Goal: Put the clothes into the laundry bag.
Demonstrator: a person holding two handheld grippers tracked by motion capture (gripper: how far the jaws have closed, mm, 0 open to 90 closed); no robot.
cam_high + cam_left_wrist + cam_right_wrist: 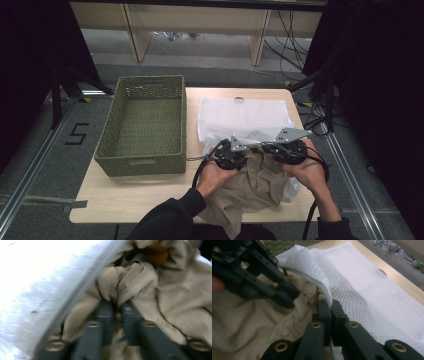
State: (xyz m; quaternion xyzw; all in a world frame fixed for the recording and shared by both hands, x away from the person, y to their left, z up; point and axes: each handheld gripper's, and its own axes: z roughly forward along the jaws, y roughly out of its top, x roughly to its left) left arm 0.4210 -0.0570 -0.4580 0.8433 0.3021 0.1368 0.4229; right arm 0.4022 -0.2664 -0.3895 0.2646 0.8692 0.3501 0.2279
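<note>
Left gripper pinches beige garment; right gripper clamps mesh laundry bag rim, centre frame. Risk: thin mesh slipping free.

One readable mark: a black numeral "5", taped in blocky strokes on the grey floor, left of the surface and beside the green basket. Nothing legible on the white mesh bag, the beige cloth, or the basket's small front tag, too small to read.
</note>
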